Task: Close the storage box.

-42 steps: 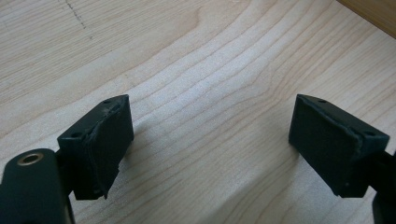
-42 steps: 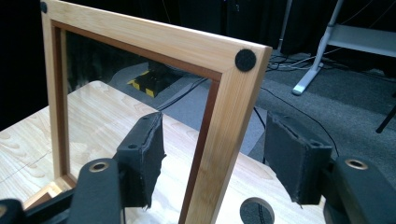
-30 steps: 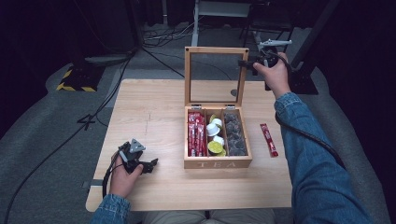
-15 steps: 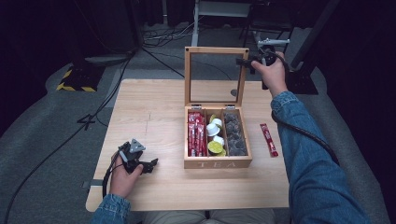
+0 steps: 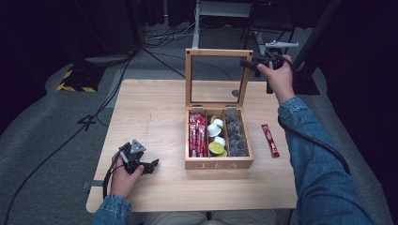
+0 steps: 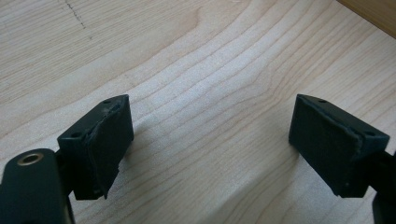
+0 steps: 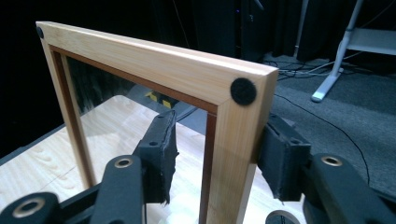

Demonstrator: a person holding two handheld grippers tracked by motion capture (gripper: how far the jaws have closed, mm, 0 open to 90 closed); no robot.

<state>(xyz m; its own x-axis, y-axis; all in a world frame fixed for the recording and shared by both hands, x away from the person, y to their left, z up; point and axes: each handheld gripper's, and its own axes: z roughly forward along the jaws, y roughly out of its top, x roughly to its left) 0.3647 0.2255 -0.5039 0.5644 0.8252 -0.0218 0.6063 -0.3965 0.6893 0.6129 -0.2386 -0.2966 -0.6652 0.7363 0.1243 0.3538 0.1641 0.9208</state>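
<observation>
While upright, lid (image 5: 218,77) across table (image 5: 155,117)

A light wooden table (image 5: 155,112) carries an open wooden tea box (image 5: 219,163), which stands right of the table's middle, toward the near edge. Just right of the box, a red sachet (image 5: 270,139) lies flat on the bare wood. Left of the box, the left gripper (image 5: 149,165) rests on the tabletop near the front edge.

Both sleeves (image 5: 324,159) blue denim. Each tool black w/ worn foam pads (image 6: 112,140), brass-ringed screw holes, grey 3-cornered plate (image 5: 137,146) on top, black cable trailing.
</observation>
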